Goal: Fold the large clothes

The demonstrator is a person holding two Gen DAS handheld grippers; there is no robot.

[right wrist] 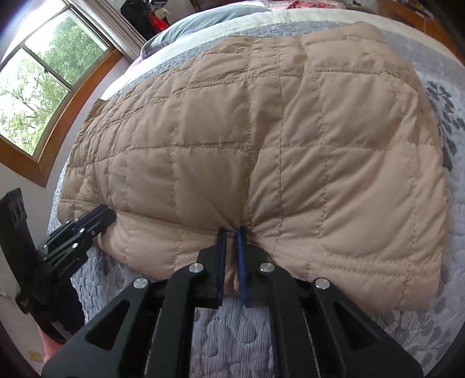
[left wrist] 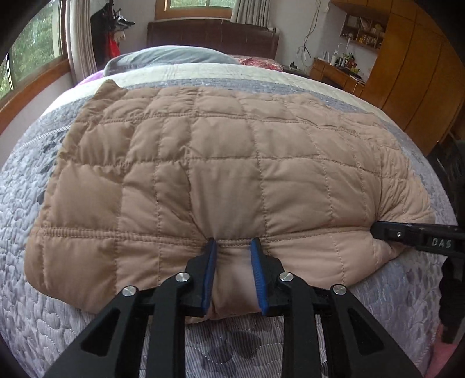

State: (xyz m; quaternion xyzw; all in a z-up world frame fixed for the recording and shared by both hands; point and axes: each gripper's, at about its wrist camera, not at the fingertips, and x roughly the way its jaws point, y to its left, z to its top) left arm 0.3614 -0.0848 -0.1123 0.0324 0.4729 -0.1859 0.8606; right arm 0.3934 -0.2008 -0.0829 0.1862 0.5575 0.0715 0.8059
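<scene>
Both grippers pinched jacket (left wrist: 209,162) near hem | left gripper (left wrist: 234,242), right gripper (right wrist: 231,231) side by side | jacket stretched away toward pillow (left wrist: 171,56)

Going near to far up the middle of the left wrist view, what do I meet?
Left gripper → tan quilted jacket → grey patterned bedspread → grey pillow → dark wooden headboard → window.

Left gripper (left wrist: 233,242) pinches the near edge of the tan quilted coat (left wrist: 209,174) lying on the bed (left wrist: 35,290); right gripper (left wrist: 375,229) touches its right end
</scene>
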